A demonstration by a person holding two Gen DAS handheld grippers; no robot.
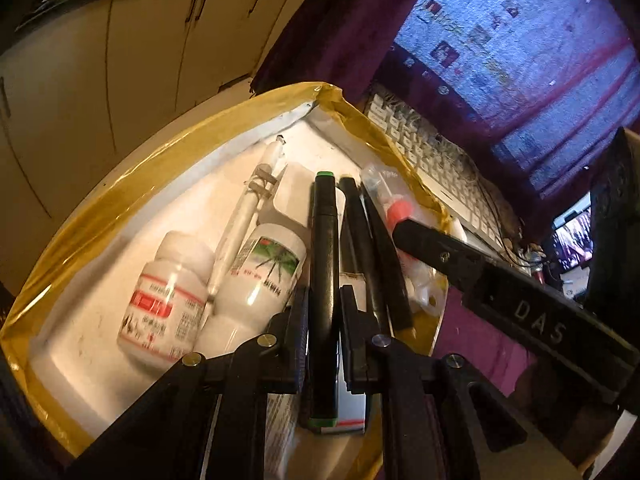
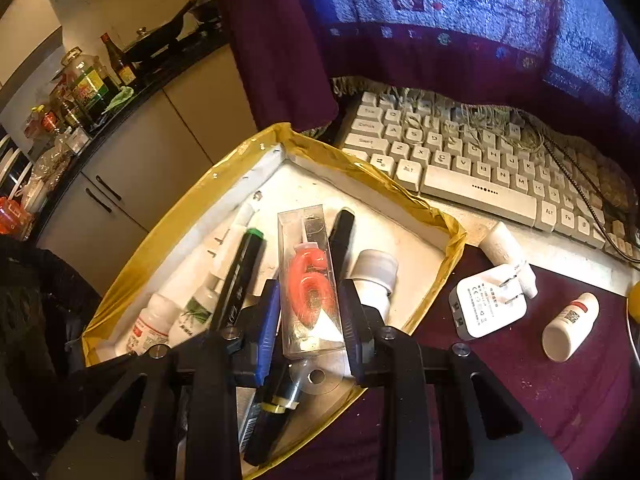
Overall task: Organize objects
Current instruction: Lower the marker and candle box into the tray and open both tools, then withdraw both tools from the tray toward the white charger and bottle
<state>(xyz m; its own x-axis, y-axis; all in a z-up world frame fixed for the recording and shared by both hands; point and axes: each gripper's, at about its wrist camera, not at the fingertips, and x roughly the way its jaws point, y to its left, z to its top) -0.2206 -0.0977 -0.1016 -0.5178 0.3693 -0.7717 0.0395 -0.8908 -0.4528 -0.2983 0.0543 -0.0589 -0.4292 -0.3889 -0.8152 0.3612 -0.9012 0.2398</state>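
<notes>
While both tools work over the yellow-rimmed white tray (image 2: 436,216), the left tool (image 1: 324,320) is closed on a black marker with green ends (image 1: 323,280), which runs lengthwise between its fingers above the tray floor. In the right wrist view, the right tool (image 2: 312,320) is clamped on a clear plastic case (image 2: 308,280) holding an orange number-six candle, also over the tray. Just left of the marker lie two white bottles: one with a palm-tree label (image 1: 260,276) and one with a red-striped label (image 1: 168,300), with a white pen-like applicator (image 1: 248,216) angled beyond them. Outside the tray on the maroon-covered surface (image 2: 520,380) sit a white plug charger (image 2: 484,304), a small white bottle (image 2: 570,326) and a white tube (image 2: 508,252). Farther back is a white keyboard (image 2: 480,160), partly under a fringed blue-and-maroon cloth (image 2: 480,20).
</notes>
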